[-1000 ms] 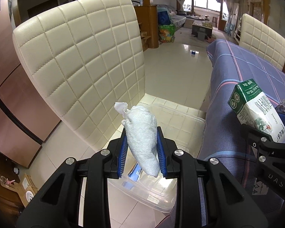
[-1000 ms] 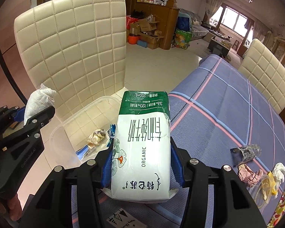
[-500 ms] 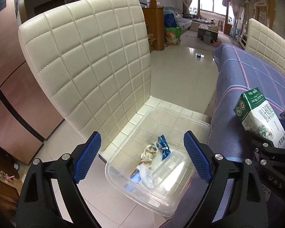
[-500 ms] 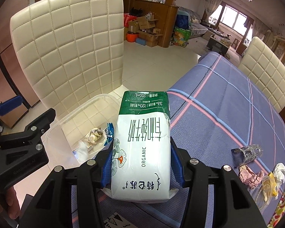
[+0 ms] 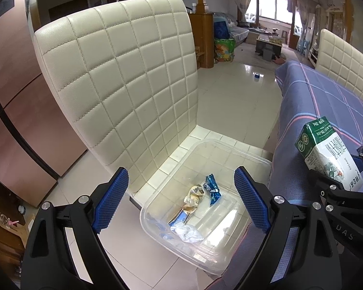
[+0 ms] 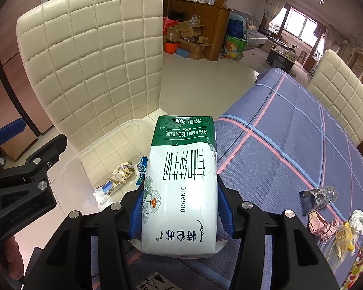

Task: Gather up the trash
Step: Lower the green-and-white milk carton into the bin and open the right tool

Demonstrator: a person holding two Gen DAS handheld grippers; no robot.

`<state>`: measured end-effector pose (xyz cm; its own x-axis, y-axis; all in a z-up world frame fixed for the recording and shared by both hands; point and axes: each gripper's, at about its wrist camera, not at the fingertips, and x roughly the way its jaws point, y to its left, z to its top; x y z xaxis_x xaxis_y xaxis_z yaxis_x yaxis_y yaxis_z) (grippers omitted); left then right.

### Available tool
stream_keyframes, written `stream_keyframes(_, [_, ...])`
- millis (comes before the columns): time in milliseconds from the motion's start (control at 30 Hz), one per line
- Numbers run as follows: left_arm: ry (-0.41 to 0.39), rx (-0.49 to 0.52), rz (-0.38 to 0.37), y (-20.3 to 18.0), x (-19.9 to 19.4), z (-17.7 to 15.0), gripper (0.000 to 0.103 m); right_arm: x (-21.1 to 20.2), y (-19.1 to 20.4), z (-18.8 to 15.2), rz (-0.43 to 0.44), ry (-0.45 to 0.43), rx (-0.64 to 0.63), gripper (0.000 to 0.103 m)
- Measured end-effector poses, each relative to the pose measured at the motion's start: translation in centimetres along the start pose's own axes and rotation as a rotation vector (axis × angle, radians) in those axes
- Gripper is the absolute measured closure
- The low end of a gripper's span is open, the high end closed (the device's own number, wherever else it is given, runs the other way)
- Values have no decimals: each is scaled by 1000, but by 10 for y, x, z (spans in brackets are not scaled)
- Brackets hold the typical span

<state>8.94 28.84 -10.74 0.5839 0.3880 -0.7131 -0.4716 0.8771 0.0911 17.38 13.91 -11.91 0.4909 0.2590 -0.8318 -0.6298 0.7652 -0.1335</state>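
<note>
Trash lies in the bin (image 5: pixel 251 155) under my left hand-held gripper (image 5: pixel 181 200), jaws spread wide. My right hand-held gripper (image 6: pixel 180 207) clamps a carton (image 6: pixel 181 183).

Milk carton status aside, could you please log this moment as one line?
left claw: open over clear bin | right claw: shut on milk carton | wrappers on table

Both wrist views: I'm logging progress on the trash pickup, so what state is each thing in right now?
Left gripper: open, empty, above the bin.
Right gripper: shut on the milk carton.
Milk carton: held, not yet in the bin.
Plastic bin: on the chair seat, lidless, partly filled.
White tissue wad: lying in the bin.
Blue wrapper: lying in the bin.
Scraps on the table: uncollected.
</note>
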Motion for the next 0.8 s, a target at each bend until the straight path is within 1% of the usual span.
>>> stream_keyframes(300, [-19,-2,18,8,-5,-1,13,2,17,4,22,-9,-42,53])
stream_keyframes(400, [-19,-11,24,11,-5,-1,13,-1,22,5,39,-27,-58,52])
stream_keyframes(433, [-19,-13,24,12,-5,-2,13,-2,24,4,43,-29,-67,51])
stream_keyframes(467, [-19,-18,25,13,-6,-2,13,-3,25,4,38,-31,-78,41])
stream_keyframes(533, [-18,-22,24,14,-7,-2,13,-8,28,2,3,-61,-97,34])
stream_keyframes(600, [-20,-25,24,15,-9,-2,11,-13,28,0,-29,-81,-105,34])
stream_keyframes(700, [-24,-25,26,13,-13,-1,10,-18,19,-3,-30,-86,-79,34])
stream_keyframes(800, [-33,-16,11,6,-20,0,10,-23,7,-6,-28,-79,-42,34])
